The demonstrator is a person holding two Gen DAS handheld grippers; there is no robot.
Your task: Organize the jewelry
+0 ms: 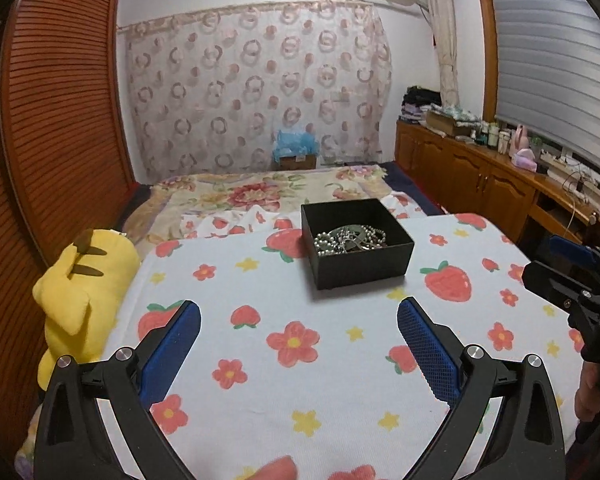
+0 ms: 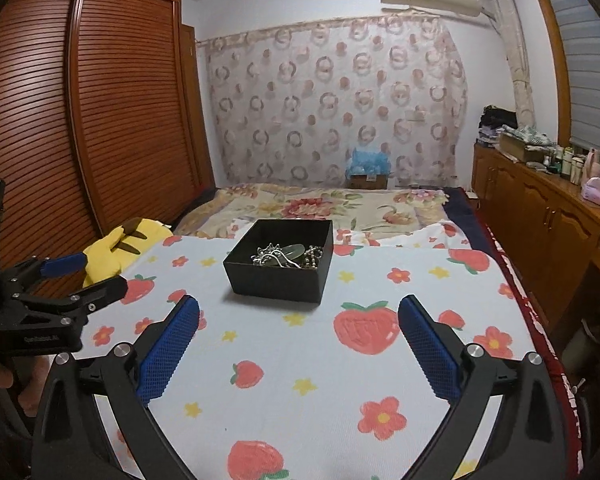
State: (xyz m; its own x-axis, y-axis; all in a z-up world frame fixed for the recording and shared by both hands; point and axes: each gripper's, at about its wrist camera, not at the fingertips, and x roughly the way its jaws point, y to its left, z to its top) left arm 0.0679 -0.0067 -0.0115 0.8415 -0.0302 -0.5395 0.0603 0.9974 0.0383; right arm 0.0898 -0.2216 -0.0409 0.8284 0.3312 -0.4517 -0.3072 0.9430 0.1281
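Observation:
A black open box stands on a strawberry-print cloth. Silver bead chains and other jewelry lie piled inside it. In the right wrist view the box holds the same jewelry, with a pale green piece among it. My left gripper is open and empty, short of the box on its near side. My right gripper is open and empty, also short of the box. Each gripper shows at the edge of the other's view: the right one and the left one.
A yellow plush toy lies at the cloth's left edge. A floral bedspread lies beyond the cloth. A slatted wooden wardrobe stands on the left. A wooden cabinet with bottles stands on the right.

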